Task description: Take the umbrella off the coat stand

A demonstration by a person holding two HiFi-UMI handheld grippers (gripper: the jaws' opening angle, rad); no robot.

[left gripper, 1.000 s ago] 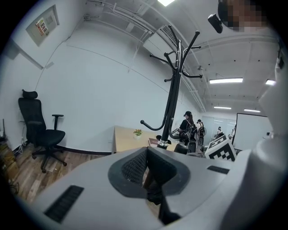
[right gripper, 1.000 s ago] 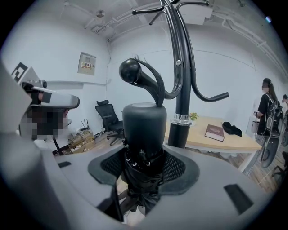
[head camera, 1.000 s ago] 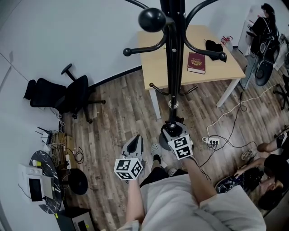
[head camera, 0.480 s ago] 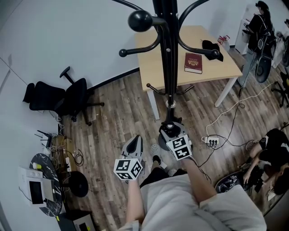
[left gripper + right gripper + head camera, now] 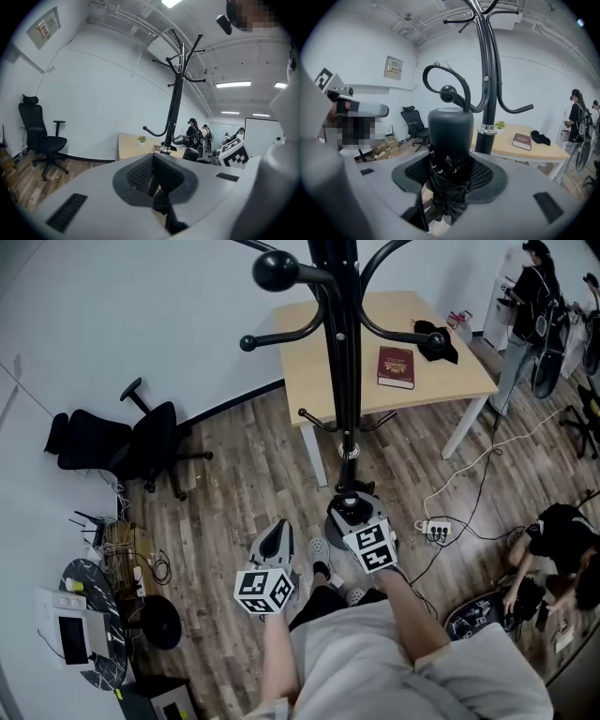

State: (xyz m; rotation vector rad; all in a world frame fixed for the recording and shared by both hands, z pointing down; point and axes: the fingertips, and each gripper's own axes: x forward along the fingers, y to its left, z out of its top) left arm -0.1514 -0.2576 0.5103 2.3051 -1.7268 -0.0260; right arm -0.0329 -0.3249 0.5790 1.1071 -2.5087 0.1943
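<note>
1. Plainly, the right gripper (image 5: 449,174) has its fingers (image 5: 486,176) pinching the umbrella (image 5: 449,140), a folded black one, round its bunched fabric just below the blunt cylindrical handle.
2. Seen from the head view, the umbrella sits low in front of the person, near the foot of the coat stand (image 5: 343,362) and just ahead of the gripper's marker cube (image 5: 367,547).
3. From the right gripper view, the stand's black pole rises just behind and to the right of the handle, and a curved arm with a ball end arches above it. Whether the umbrella touches the stand cannot be told.
4. The left gripper (image 5: 154,177) has its fingers (image 5: 139,174) pressed together with nothing between them. It hangs to the left of the right gripper, apart from the umbrella.
5. Behind the stand is a light wooden worktop (image 5: 441,381) carrying a dark red book (image 5: 395,367) and a small black item (image 5: 436,337).
6. A black office chair (image 5: 141,442) stands by the wall at the left, and a white power strip (image 5: 437,532) lies on the wooden floor (image 5: 244,493) at the right.
</note>
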